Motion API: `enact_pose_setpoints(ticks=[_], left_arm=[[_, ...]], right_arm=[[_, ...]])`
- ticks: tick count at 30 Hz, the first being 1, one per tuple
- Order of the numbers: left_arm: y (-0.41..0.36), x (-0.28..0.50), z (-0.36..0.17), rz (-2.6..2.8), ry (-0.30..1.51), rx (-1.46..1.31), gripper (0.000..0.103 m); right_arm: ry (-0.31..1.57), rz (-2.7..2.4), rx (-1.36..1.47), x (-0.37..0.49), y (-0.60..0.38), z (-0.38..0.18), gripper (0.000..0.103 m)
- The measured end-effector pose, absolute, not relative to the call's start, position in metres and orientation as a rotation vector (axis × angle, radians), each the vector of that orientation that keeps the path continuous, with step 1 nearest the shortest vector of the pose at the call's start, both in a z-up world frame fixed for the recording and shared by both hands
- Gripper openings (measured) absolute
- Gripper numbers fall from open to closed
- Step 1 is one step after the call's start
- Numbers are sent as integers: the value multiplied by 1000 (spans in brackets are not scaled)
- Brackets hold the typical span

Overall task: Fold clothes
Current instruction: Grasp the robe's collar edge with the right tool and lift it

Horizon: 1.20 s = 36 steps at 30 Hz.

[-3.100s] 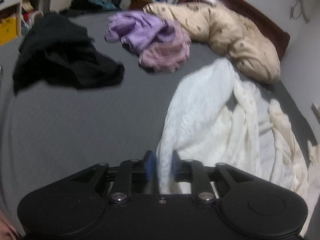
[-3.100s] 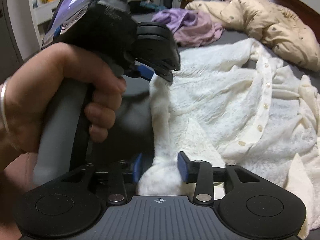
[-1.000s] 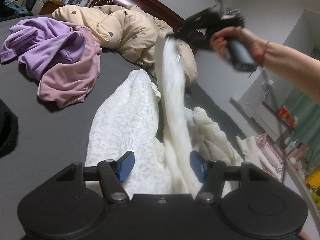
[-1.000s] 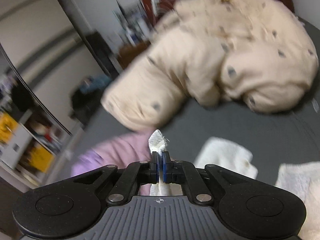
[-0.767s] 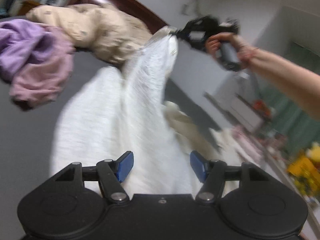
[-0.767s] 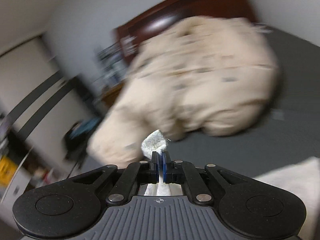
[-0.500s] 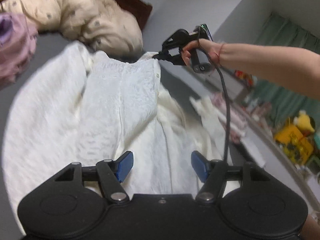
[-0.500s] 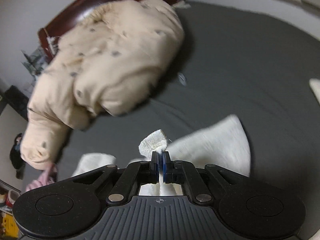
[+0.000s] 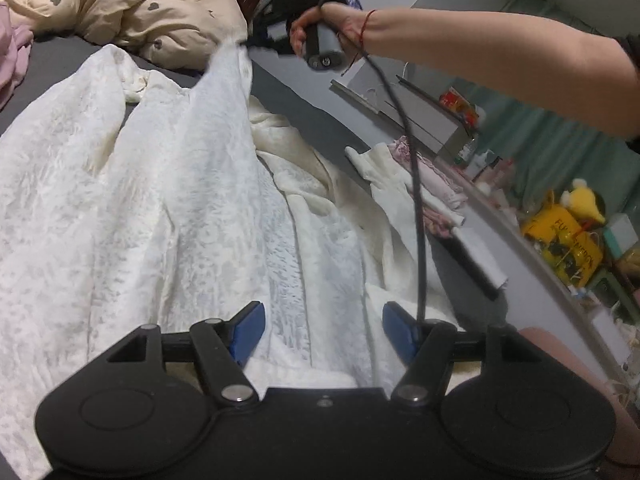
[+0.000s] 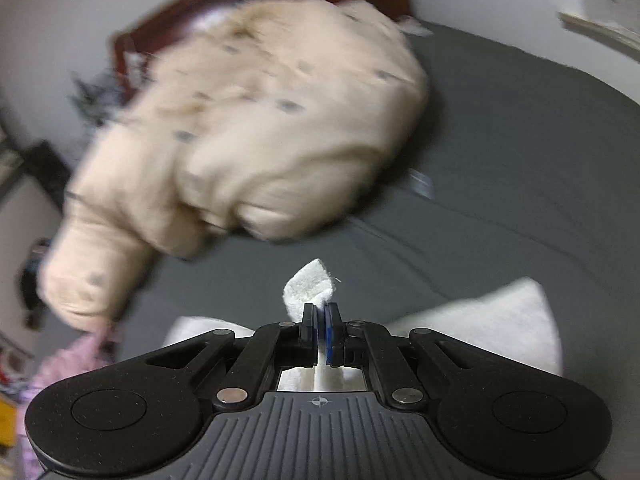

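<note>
Bedding is filling both views: a grey bed sheet is carrying the white textured garment across its middle, with a beige quilt bunched toward the dark headboard and a pink-purple garment lying at the far left edge. The white garment is now lying much flatter and wider than it was a second ago, when it was hanging as a narrow column from the raised right hand; since then its body has been fanning out over the sheet while one corner is still being held up and pulled taut toward the quilt. The right gripper is clamping that corner, a small tuft of white cloth poking out beyond its closed tips, and in the left wrist view the person's right hand is gripping the handle at the peak of the stretched fabric. The left gripper is hovering over the near hem with its jaws standing wide apart and no cloth pinched between them, so it is released, having let go of the edge it was pinching three seconds back. Judging from this, the garment is being spread smooth in preparation for a first fold, and that fold is not yet begun. A cream garment is lying crumpled just beside the white one on its right.
</note>
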<state>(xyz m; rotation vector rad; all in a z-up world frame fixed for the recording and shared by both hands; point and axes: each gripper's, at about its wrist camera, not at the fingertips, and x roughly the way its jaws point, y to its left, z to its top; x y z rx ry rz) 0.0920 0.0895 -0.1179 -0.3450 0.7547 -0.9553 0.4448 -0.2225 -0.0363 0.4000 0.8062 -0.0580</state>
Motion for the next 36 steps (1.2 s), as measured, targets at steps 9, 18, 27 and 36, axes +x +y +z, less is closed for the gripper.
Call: enact_pose_setpoints(ticks=[9,18,27,36], left_arm=[[91,95,-122,-977,793,-380,64],[92,94,-119,-973,777,-372,64],[98,100,-120,-951,777,-393,64],[100,103,-122,-950,786,-404,64]], right_arm=[[983,-301,275,444,-251,-60,5],[884,58,114,459,-165,-22,65],[1092,163,-20,480,-82,-71,58],[1029,126,64,495,-92,-99,1]])
